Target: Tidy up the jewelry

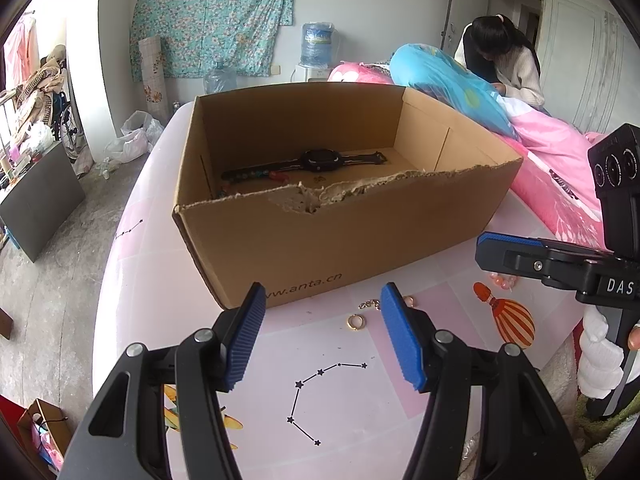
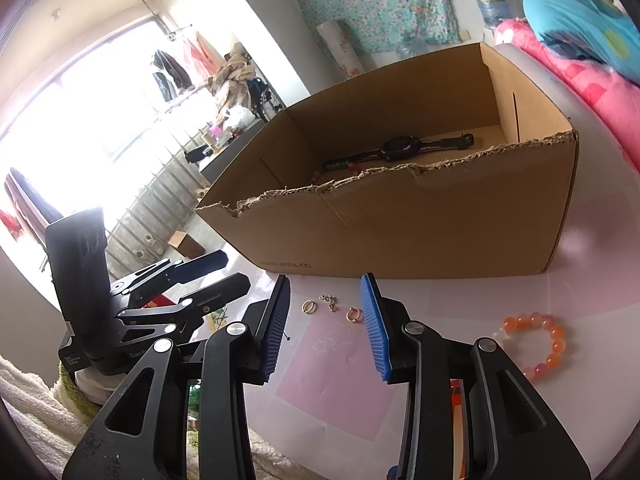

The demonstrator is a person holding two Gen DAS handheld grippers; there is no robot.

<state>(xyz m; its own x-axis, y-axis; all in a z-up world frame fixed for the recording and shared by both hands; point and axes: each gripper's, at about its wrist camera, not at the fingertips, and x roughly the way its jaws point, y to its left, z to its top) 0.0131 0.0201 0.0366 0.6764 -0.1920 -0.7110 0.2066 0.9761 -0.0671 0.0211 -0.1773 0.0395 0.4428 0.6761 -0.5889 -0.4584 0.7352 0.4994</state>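
An open cardboard box [image 1: 320,240] stands on the pink tabletop [image 1: 160,300]. Inside it lie a black watch [image 1: 320,160] and a dark beaded bracelet [image 1: 256,174]. In front of the box lie a gold ring [image 1: 355,322], a small chain piece [image 1: 370,304] and a second ring [image 2: 353,314]. An orange bead bracelet [image 2: 536,344] lies to the right. My left gripper [image 1: 322,340] hangs open just short of the first ring. My right gripper [image 2: 325,328] is open, its pads apart just short of the rings [image 2: 309,306] and chain [image 2: 330,302]. Neither holds anything.
Pink and blue bedding [image 1: 552,152] is piled right of the box, with a person [image 1: 508,60] bent over it. The table's left edge drops to a grey floor [image 1: 52,300]. The right gripper [image 1: 490,252] reaches in from the right in the left wrist view.
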